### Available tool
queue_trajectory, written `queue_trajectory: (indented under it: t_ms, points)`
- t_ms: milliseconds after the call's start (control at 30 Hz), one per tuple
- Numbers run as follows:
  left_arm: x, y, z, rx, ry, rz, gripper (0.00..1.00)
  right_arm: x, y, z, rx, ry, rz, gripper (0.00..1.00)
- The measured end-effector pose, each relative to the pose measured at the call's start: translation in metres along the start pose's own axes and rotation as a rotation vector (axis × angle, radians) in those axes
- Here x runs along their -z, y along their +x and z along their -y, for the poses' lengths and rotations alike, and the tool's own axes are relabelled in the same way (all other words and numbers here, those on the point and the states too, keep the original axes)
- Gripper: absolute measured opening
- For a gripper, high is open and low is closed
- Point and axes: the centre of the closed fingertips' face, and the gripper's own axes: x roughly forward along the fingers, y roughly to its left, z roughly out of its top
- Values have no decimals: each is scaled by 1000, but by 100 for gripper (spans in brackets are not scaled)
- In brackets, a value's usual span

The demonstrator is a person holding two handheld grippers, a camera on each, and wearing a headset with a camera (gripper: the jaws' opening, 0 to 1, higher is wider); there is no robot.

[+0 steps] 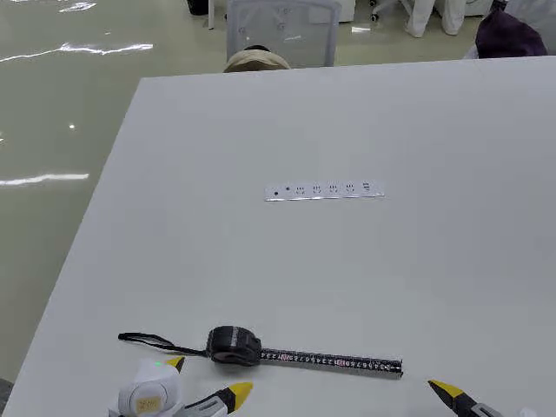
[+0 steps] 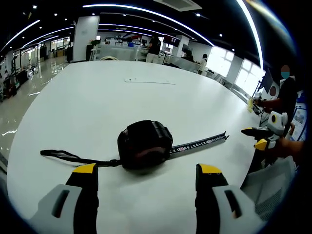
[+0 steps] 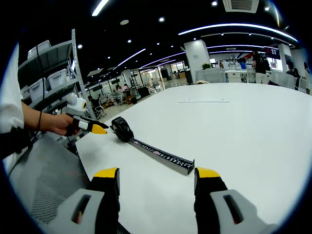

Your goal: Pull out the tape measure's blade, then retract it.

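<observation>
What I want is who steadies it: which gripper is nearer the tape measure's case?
Left. The left gripper faces the case just ahead of its open jaws; the right gripper sits off the blade tip.

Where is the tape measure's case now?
In the head view, the case lies near the front edge of the table, left of centre, ahead of the left gripper, blade extended to its right.

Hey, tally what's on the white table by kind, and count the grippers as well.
tape measure: 1
power strip: 1
grippers: 2, the left gripper and the right gripper
Total: 4
</observation>
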Motion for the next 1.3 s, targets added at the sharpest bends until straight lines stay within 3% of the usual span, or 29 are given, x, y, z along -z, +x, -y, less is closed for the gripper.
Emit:
queue_trajectory:
  t_ms: [600,967,1300]
  points:
    - [-6,12,-2,-20,-1,-11,82,1,3,3,-9,-2,-4,61]
    - [-2,21,0,-26,-48,-25,83,4,10,4,-22,-13,-16,61]
    - [-6,22,-4,-48,-87,-15,83,6,14,4,-35,-18,-25,60]
